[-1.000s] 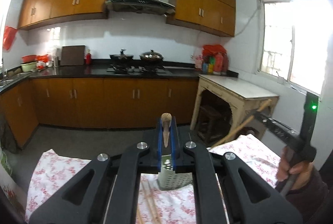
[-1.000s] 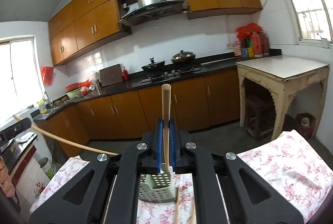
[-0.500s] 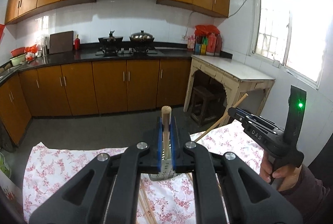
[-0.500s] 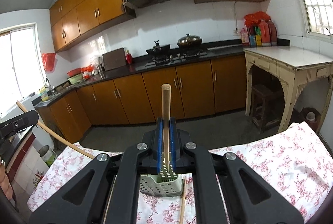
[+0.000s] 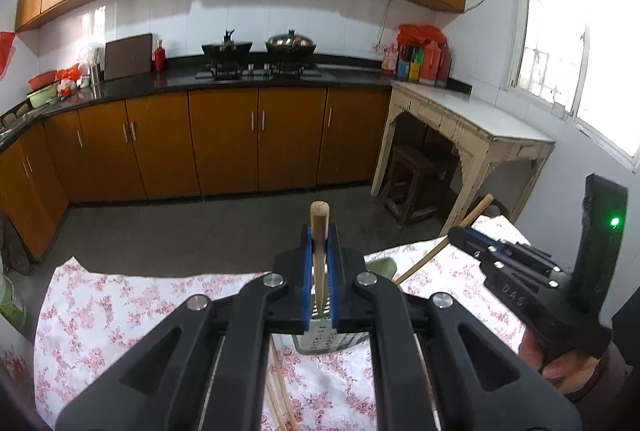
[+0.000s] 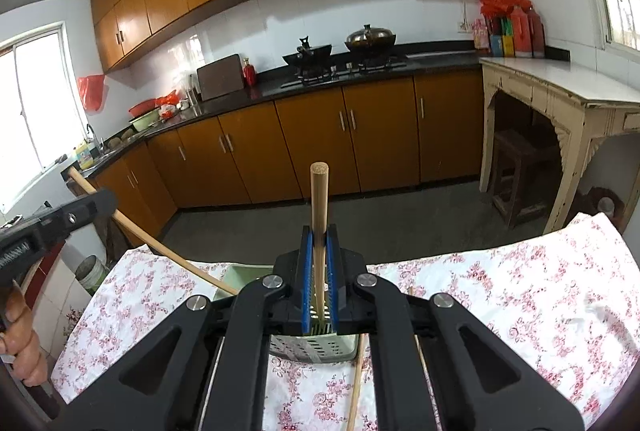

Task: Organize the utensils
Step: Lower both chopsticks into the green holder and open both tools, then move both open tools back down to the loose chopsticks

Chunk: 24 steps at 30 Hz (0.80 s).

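Observation:
In the left wrist view my left gripper [image 5: 319, 245] is shut on a wooden chopstick [image 5: 319, 219] that stands up between the blue pads. Its lower end hangs over a pale green perforated utensil holder [image 5: 320, 341] on the floral tablecloth [image 5: 120, 315]. In the right wrist view my right gripper [image 6: 319, 245] is shut on another wooden chopstick [image 6: 319, 191], and its lower end points into the same holder [image 6: 316, 349]. Each gripper shows in the other's view: the right gripper [image 5: 464, 235] at the right, the left gripper [image 6: 107, 202] at the left, each with its stick slanting toward the holder.
Loose chopsticks lie on the cloth near the holder [image 5: 280, 395] [image 6: 355, 383]. Beyond the table's far edge is bare floor, then brown cabinets [image 5: 224, 139] with a stove. A cream side table [image 6: 560, 99] stands on the right. A hand [image 6: 20, 331] grips the left handle.
Both grippers have sunk and tipped downward toward the table. The holder now sits closer under the jaws, and the two held chopsticks have drawn nearer to it.

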Each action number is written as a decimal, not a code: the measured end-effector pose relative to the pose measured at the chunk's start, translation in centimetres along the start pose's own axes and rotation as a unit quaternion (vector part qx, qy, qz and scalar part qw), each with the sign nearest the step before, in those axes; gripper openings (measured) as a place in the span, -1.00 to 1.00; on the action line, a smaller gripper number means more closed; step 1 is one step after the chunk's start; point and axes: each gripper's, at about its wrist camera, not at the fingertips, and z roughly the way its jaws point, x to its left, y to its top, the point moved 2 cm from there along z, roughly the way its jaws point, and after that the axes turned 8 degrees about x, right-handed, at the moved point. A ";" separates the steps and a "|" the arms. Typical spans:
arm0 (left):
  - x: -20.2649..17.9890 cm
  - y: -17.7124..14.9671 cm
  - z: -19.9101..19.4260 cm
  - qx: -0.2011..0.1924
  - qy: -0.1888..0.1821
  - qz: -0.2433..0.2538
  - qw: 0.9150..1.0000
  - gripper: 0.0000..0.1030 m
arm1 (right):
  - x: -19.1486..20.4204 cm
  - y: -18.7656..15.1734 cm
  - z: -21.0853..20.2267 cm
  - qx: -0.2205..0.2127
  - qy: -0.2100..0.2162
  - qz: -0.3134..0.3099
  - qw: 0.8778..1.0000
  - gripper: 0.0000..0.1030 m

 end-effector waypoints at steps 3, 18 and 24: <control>0.4 -0.6 0.8 0.008 0.001 -0.004 1.000 -0.85 | -0.4 0.0 0.4 0.007 0.001 0.008 1.000 -0.86; 4.4 -2.2 -3.5 -0.031 0.030 -0.066 0.997 -0.04 | -2.4 0.3 -1.9 -0.014 -0.035 0.044 0.998 -0.19; 5.8 -5.2 -6.9 -0.052 0.053 -0.077 0.994 0.12 | -3.9 -0.3 -5.0 -0.043 -0.046 0.055 0.997 -0.19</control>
